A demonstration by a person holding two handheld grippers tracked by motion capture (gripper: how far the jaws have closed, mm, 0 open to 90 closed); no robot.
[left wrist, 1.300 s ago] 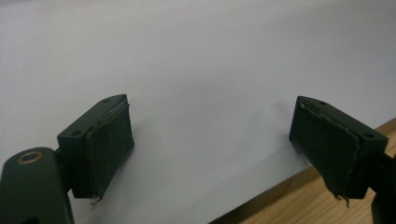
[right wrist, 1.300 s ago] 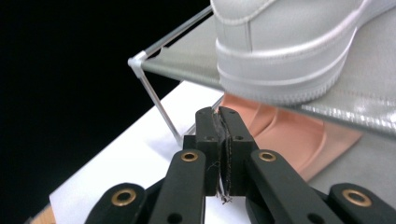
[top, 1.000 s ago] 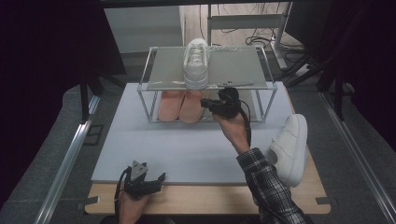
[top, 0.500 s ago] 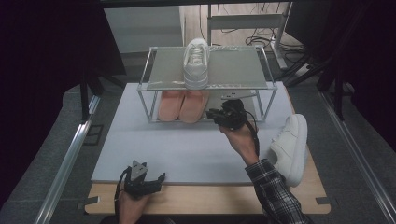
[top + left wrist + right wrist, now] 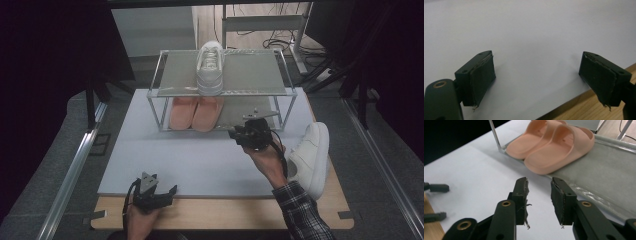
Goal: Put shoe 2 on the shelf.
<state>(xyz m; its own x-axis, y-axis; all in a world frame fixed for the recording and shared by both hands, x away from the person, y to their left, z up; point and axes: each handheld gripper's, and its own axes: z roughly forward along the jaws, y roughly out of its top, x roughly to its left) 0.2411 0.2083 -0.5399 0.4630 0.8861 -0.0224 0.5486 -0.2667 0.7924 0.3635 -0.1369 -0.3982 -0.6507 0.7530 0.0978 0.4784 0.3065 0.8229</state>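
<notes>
Currently right gripper [image 5: 239,134] hovers empty, jaws slightly apart, just before the shoe rack's [image 5: 285,90] lower shelf; pink slippers [image 5: 551,145] lie ahead to its left, white sneaker [image 5: 310,155] beside its hand. Left gripper [image 5: 536,77] rests over the white board [image 5: 200,160], jaws wide.

Between my right gripper [image 5: 251,131] and left gripper [image 5: 150,194] the pale grey mat [image 5: 200,160] lies bare. Ahead, the metal-framed two-tier shoe rack [image 5: 222,90] blocks passage; its lower shelf is open right of the peach foam slippers [image 5: 196,113]. A white sneaker [image 5: 310,157] crowds my right wrist.
</notes>
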